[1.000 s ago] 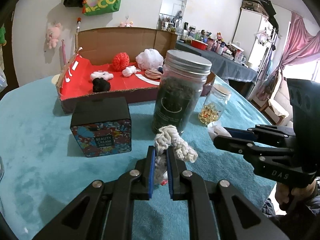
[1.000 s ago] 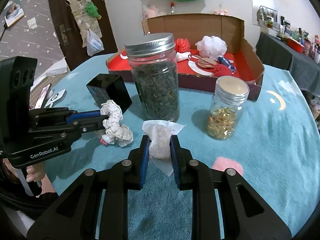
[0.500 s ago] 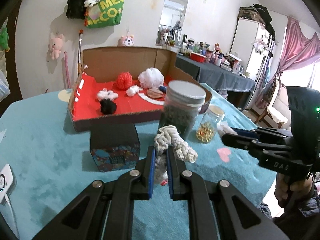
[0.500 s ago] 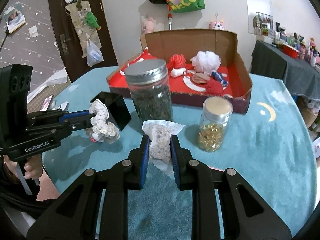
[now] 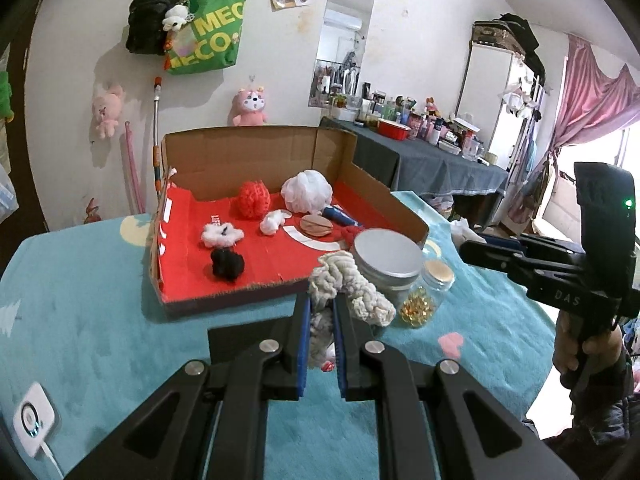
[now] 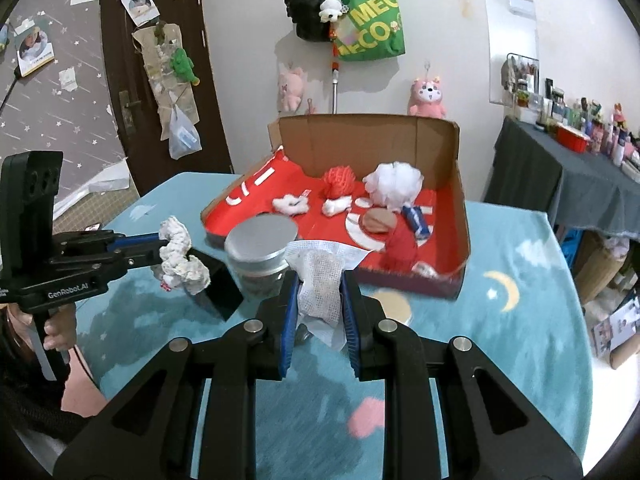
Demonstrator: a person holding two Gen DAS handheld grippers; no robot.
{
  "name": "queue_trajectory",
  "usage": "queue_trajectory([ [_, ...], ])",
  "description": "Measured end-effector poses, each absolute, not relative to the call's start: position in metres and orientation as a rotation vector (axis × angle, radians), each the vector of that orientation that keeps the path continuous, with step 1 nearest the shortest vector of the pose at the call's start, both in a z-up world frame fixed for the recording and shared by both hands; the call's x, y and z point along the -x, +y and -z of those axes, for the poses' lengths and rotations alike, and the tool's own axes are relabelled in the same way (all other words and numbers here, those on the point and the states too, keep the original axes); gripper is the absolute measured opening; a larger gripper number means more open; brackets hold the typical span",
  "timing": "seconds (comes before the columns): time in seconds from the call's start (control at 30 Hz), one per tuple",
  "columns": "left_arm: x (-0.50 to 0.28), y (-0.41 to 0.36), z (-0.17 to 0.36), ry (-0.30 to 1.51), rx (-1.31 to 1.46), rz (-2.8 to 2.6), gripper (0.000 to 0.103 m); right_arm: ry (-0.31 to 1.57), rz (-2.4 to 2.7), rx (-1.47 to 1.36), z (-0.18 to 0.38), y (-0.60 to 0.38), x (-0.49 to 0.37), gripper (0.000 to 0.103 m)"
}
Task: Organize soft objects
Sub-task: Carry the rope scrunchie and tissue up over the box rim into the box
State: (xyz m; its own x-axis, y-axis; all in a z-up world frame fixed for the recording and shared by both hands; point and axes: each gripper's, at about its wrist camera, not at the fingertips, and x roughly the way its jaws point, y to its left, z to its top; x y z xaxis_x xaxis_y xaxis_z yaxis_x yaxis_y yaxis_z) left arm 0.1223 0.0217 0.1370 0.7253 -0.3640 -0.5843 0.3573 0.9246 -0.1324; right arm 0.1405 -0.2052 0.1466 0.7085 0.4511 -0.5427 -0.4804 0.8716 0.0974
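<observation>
The left gripper (image 5: 321,312) has its two blue-padded fingers (image 5: 305,322) drawn close together, clamped on a cream knitted rope (image 5: 348,284) that sticks up between them; a hand (image 6: 60,330) grips its handle from below. The right gripper (image 6: 320,300) is likewise closed, its pads (image 6: 289,312) pressing a white mesh pouch (image 6: 322,282) from both sides. In the left wrist view the right gripper reaches in from the right edge, held by a hand (image 5: 588,350) in a dark sleeve. Both grippers tilt downward.

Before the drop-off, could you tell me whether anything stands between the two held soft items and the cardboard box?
Yes: the metal-lidded jar stands before the box, ahead of the gauze pad and the knitted scrunchie.
</observation>
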Motion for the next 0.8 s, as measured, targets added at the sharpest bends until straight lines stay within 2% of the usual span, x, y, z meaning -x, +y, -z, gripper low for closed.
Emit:
queue_trajectory([
  [0.43,-0.187,0.02,-0.15,0.731,-0.105,0.408,0.011,0.674,-0.576,0.173,-0.158,-0.186,-0.212,0.02],
  [0.8,-0.269,0.008,-0.129,0.894,-0.204,0.442,0.011,0.877,-0.653,0.249,-0.128,-0.158,-0.303,0.02],
])
